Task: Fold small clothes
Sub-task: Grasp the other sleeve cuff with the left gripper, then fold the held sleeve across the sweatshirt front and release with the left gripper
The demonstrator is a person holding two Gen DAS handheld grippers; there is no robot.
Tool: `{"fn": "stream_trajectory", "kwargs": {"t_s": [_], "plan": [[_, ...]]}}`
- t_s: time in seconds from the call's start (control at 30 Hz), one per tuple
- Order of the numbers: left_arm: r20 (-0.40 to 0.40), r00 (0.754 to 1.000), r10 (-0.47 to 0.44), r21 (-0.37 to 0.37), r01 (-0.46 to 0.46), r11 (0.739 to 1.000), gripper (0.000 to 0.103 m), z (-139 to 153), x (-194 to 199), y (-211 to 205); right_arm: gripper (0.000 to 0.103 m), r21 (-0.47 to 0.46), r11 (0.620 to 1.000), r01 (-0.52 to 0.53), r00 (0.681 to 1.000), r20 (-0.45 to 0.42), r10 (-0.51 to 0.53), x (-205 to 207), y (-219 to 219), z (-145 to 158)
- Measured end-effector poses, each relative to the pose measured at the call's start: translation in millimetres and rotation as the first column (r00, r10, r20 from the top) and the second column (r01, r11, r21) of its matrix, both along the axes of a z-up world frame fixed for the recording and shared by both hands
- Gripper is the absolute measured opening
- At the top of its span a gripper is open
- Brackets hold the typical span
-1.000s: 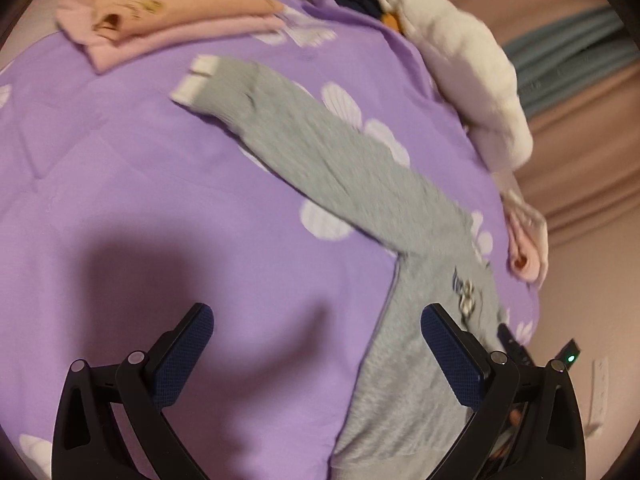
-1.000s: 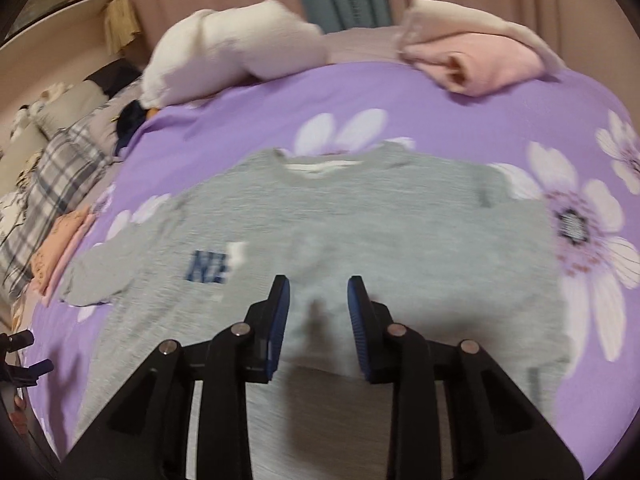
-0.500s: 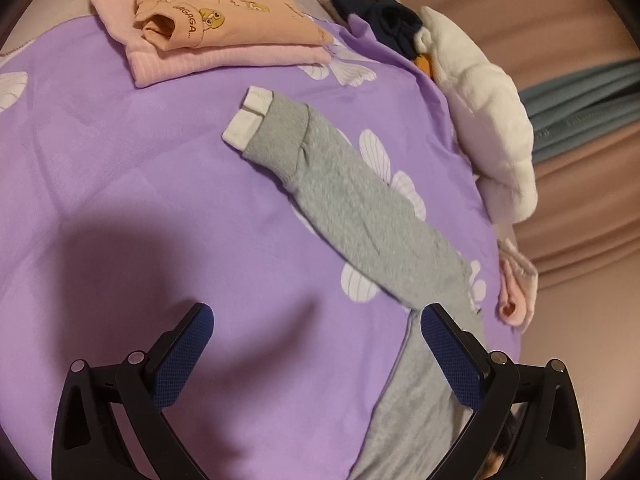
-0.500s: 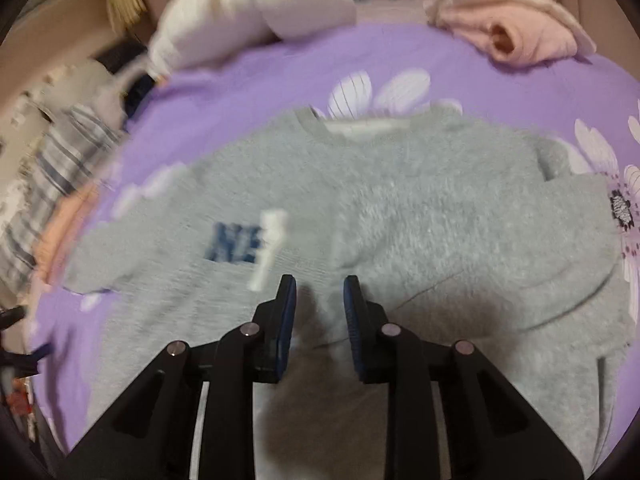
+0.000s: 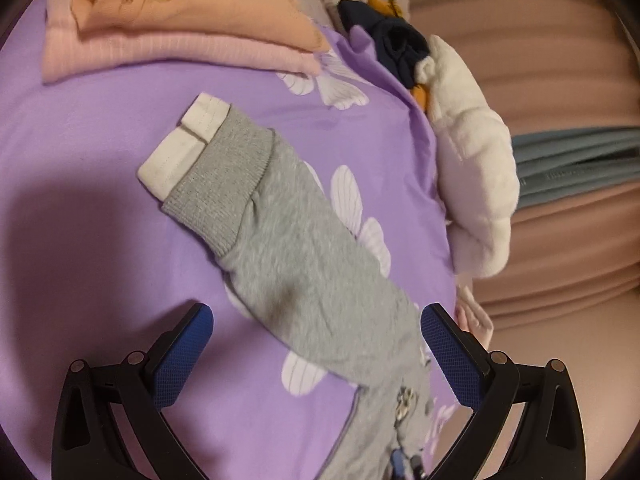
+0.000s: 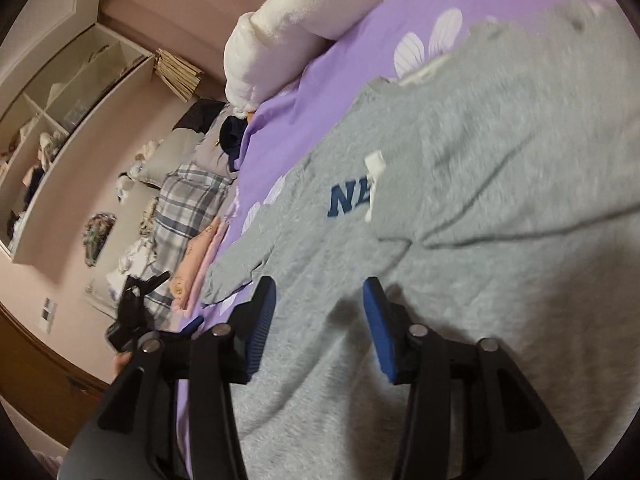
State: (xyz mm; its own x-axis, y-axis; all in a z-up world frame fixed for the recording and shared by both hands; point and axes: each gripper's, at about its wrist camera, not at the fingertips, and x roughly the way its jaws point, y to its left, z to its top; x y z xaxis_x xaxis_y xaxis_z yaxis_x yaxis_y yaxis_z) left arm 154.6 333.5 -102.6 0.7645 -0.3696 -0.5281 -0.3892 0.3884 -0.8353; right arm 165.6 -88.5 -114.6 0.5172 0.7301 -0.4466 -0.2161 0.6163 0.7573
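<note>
A small grey sweatshirt (image 6: 460, 208) with blue letters lies flat on the purple flowered bedspread (image 5: 100, 208). In the left wrist view its sleeve (image 5: 296, 264) stretches out, ending in a grey ribbed cuff with a white inner cuff (image 5: 180, 148). My left gripper (image 5: 316, 332) is open wide, its jaws on either side of the sleeve and just above it. My right gripper (image 6: 320, 312) is open and empty over the sweatshirt's lower body. The right sleeve is folded across the chest in the right wrist view.
Folded pink and peach clothes (image 5: 168, 28) lie at the far edge of the bed. A white plush pillow (image 5: 472, 160) and dark garment (image 5: 400, 48) sit by the pink curtain. Plaid bedding (image 6: 188, 204) and shelves (image 6: 60, 100) are off the bed's left.
My left gripper moved forward along the sleeve toward the cuff. My right gripper opened wider and swung left and tilted over the sweatshirt.
</note>
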Motion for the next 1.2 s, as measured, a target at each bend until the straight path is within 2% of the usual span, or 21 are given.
{"fn": "stream_trajectory", "kwargs": {"t_s": [0.07, 0.2, 0.4, 0.47, 0.53, 0.57, 0.63, 0.67, 0.73, 0.83, 1.0, 1.2], "plan": [[0.003, 1.0, 0.013, -0.003, -0.013, 1.0, 0.102, -4.6, 4.8, 3.1, 0.047, 0.036, 0.999, -0.006, 1.0, 0.01, 0.005, -1.6, -4.8, -1.2], [0.018, 0.999, 0.031, 0.042, -0.031, 0.999, 0.102, -2.0, 18.4, 6.6, 0.048, 0.106, 0.994, -0.008, 1.0, 0.013, 0.006, -1.7, -12.1, -4.7], [-0.022, 0.998, 0.059, 0.094, -0.057, 0.994, 0.098, -1.5, 39.1, 12.0, 0.048, 0.122, 0.992, -0.013, 1.0, 0.014, 0.012, -4.4, -15.3, -5.2], [-0.057, 0.997, 0.059, 0.136, -0.051, 0.989, 0.089, -1.0, 43.7, 10.9, 0.048, 0.134, 0.991, -0.011, 1.0, 0.011, 0.01, -5.7, -17.6, -6.4], [-0.106, 0.994, 0.041, 0.204, -0.018, 0.979, 0.065, 2.1, 49.0, 7.4, 0.048, 0.136, 0.991, -0.01, 1.0, 0.009, 0.009, -5.8, -17.5, -6.1], [-0.119, 0.993, 0.029, 0.225, -0.002, 0.974, 0.059, 2.9, 51.4, 5.9, 0.048, 0.133, 0.991, -0.011, 1.0, 0.01, 0.01, -6.1, -17.0, -5.7], [-0.148, 0.989, 0.018, 0.256, 0.021, 0.966, 0.036, 2.9, 52.8, 4.7, 0.048, 0.133, 0.991, -0.013, 1.0, 0.012, 0.012, -6.8, -16.5, -5.0], [-0.162, 0.987, 0.018, 0.263, 0.026, 0.964, 0.033, 1.9, 52.4, 5.1, 0.048, 0.136, 0.991, -0.014, 1.0, 0.011, 0.012, -5.8, -18.8, -6.9], [-0.181, 0.983, 0.031, 0.278, 0.021, 0.96, 0.014, 1.9, 50.3, 7.1, 0.048, 0.146, 0.989, -0.013, 1.0, 0.01, 0.012, -5.4, -20.3, -7.3], [-0.189, 0.981, 0.046, 0.316, 0.017, 0.949, 0.014, 8.8, 47.3, 5.6, 0.048, 0.151, 0.988, -0.013, 1.0, 0.009, 0.012, -6.5, -25.4, -10.7], [-0.16, 0.986, 0.046, 0.386, 0.019, 0.923, 0.014, 33.8, 47.8, -7.6, 0.048, 0.154, 0.988, -0.014, 1.0, 0.009, 0.013, -6.3, -27.0, -11.2], [-0.107, 0.994, -0.002, 0.512, 0.057, 0.857, 0.014, 72.0, 57.9, -41.7, 0.048, 0.161, 0.987, -0.016, 1.0, 0.01, 0.014, -7.1, -29.9, -11.1]]}}
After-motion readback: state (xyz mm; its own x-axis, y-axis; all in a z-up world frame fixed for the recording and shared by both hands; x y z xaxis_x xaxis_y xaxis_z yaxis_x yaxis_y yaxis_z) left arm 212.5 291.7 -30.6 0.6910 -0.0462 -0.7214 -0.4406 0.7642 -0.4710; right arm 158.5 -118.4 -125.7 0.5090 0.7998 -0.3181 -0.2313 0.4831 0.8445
